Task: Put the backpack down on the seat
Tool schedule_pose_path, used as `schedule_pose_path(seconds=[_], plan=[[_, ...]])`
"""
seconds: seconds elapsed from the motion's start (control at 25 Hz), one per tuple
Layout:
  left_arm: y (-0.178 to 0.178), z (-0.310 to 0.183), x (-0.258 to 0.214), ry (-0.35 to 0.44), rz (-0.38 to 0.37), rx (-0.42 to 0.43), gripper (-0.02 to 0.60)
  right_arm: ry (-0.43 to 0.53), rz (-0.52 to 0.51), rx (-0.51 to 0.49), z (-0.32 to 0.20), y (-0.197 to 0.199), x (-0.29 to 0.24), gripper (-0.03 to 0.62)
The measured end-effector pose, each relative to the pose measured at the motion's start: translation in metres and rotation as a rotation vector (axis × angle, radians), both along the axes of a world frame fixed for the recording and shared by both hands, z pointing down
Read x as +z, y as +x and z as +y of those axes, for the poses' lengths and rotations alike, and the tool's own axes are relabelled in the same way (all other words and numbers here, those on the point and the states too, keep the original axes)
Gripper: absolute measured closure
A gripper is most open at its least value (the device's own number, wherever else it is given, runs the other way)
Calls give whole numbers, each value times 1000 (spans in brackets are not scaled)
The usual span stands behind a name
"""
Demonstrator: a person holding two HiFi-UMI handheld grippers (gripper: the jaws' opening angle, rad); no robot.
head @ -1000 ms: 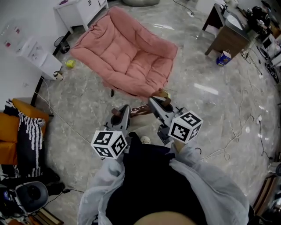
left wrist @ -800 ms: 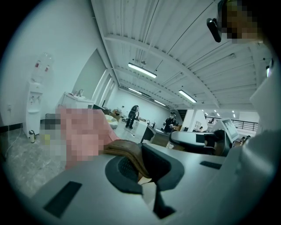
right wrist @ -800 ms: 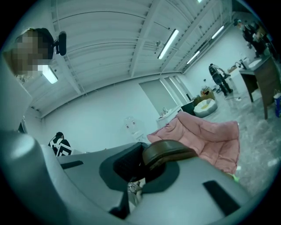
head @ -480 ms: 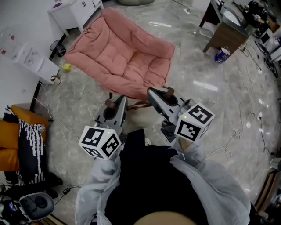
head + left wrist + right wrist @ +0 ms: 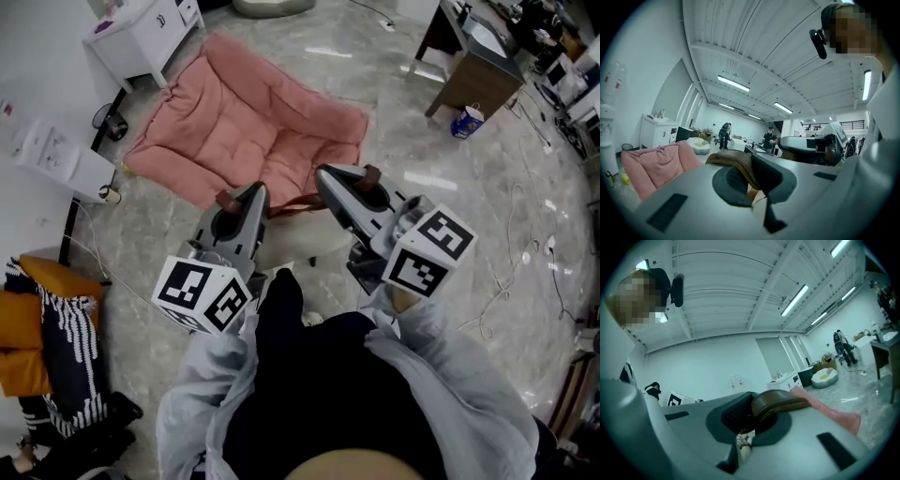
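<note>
Since a second ago, the pink cushioned chair (image 5: 253, 141) has drawn nearer in the head view, and both grippers have been raised and carried toward it. The cream backpack (image 5: 292, 246) is hung between and below the grippers, just short of the chair's front edge and not yet on the seat. Most of its body is hidden, so its bulk can only be guessed.

The left gripper (image 5: 251, 190) is clamped tight on the left strap (image 5: 733, 164), a brown padded band. The right gripper (image 5: 322, 174) is likewise closed on the right strap (image 5: 780, 404).

The bag is judged soft and liable to sag and swing under its straps. The straps look smooth and may creep through the pads. A hold across the flat of each strap, close to the bag, is judged soundest. The yielding cushion may let the bag topple, so it should be fully settled before release.
</note>
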State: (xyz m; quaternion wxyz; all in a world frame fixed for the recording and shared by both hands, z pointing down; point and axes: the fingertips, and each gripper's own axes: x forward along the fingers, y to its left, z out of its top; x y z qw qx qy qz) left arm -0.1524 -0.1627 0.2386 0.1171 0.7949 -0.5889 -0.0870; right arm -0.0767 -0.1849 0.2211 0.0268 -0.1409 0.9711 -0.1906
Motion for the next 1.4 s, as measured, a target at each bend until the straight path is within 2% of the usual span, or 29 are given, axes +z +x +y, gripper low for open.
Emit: schedule_pose_path(seconds=[0.12, 0.32, 0.44, 0.64, 0.92, 1.16, 1.4], plan=[[-16, -36, -4, 4, 6, 26, 570, -12, 0, 29, -34, -15, -4, 588], [-26, -68, 18, -8, 20, 65, 569, -24, 0, 83, -64, -23, 20, 588], [-46, -110, 22, -25, 29, 92, 569, -34, 8, 111, -102, -41, 25, 588], [-67, -171, 41, -73, 61, 151, 569, -84, 20, 161, -157, -62, 42, 588], [-72, -226, 84, -140, 84, 232, 570, -152, 53, 236, -204, -67, 83, 588], [-72, -261, 134, -246, 98, 289, 570, -231, 70, 288, -231, -69, 126, 588], [-73, -278, 206, -406, 77, 313, 569, -328, 84, 326, -244, -74, 187, 589]])
